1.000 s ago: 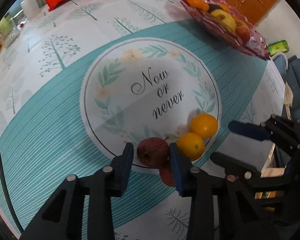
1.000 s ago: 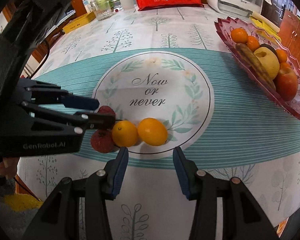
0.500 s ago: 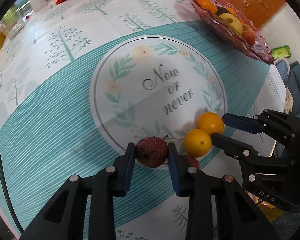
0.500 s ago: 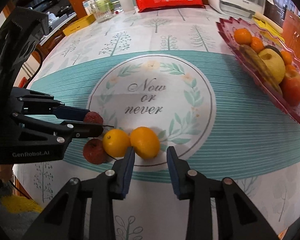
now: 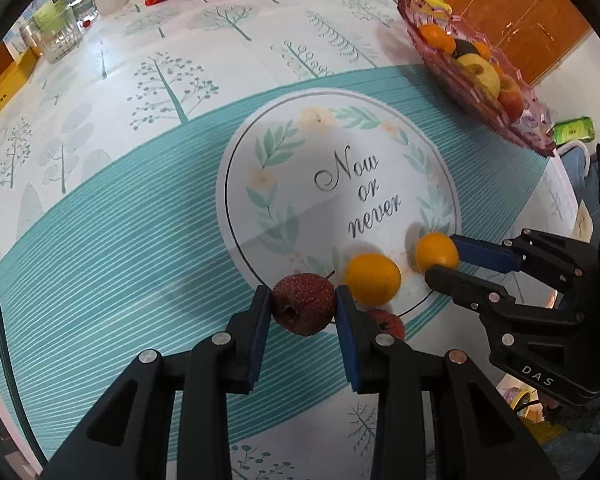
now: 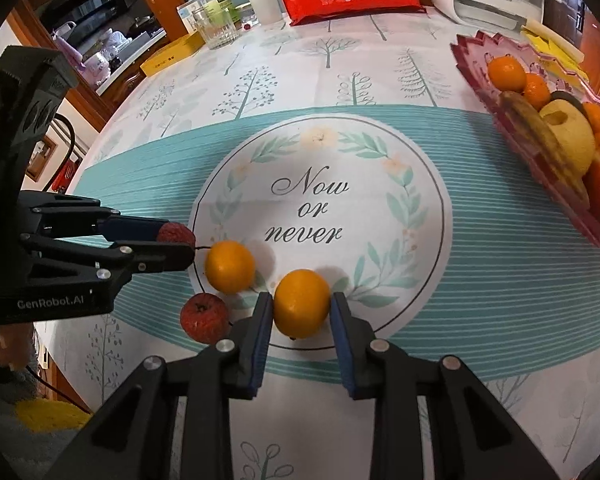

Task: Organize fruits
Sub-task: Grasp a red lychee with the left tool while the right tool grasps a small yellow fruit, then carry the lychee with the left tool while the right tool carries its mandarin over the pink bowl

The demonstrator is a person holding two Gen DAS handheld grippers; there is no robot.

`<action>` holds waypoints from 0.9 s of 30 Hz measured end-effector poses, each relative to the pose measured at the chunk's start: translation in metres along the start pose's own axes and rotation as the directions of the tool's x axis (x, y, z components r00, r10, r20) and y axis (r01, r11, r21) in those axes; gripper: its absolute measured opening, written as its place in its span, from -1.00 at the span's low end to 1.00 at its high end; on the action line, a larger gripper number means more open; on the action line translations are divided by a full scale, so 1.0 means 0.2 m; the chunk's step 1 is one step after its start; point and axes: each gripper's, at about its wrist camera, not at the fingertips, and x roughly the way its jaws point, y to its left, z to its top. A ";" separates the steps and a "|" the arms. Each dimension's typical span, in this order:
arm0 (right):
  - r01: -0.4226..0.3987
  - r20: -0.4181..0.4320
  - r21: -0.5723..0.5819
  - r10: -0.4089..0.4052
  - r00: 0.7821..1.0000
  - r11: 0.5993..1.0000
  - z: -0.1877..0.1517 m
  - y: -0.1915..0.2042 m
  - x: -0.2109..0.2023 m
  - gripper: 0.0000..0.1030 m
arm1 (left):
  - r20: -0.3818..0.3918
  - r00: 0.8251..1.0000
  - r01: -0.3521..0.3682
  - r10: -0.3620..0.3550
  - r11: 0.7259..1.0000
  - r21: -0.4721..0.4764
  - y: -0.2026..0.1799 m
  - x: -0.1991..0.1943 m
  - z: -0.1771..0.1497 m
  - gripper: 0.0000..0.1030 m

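Since a second ago, the right gripper [image 6: 302,314] has closed onto an orange [image 6: 302,304] by the printed circle's rim. Left gripper [image 5: 303,311] pinches a dark red fruit [image 5: 303,309], raised slightly beside the second orange [image 5: 373,279].

We see the right gripper [image 6: 302,310] clamped on an orange [image 6: 301,304] at the near rim of the printed circle [image 6: 428,184] on the tablecloth [image 6: 500,280]. A second orange [image 6: 229,266] sits just left of it, a red fruit [image 6: 204,318] below that. The left gripper [image 6: 180,246] grips another red fruit [image 6: 176,235]. A pink tray [image 6: 472,60] of fruit stands far right.
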 end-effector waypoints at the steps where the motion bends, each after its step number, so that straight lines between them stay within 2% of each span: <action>1: 0.003 0.006 -0.001 -0.003 1.000 1.000 0.00 0.00 -0.01 -0.43 | 0.006 1.000 -0.002 0.002 1.000 -0.002 -0.01 -0.01 0.00 -0.41; 8: 0.026 0.068 -0.010 -0.025 0.997 1.000 0.01 0.01 -0.16 -0.43 | 0.072 0.997 -0.008 0.006 1.000 0.024 -0.10 -0.17 0.03 -0.41; 16: 0.054 0.150 -0.012 -0.052 0.987 0.998 0.03 0.00 -0.36 -0.43 | 0.138 0.990 -0.016 0.003 0.995 0.097 -0.32 -0.32 0.09 -0.41; 22: 0.075 0.218 0.019 -0.077 0.973 0.997 0.04 -0.06 -0.53 -0.43 | 0.169 0.986 -0.025 0.001 0.990 0.140 -0.50 -0.40 0.17 -0.41; 27: 0.102 0.294 0.086 -0.123 0.948 0.991 0.04 -0.19 -0.69 -0.43 | 0.199 0.980 -0.025 -0.010 0.985 0.173 -0.68 -0.46 0.27 -0.41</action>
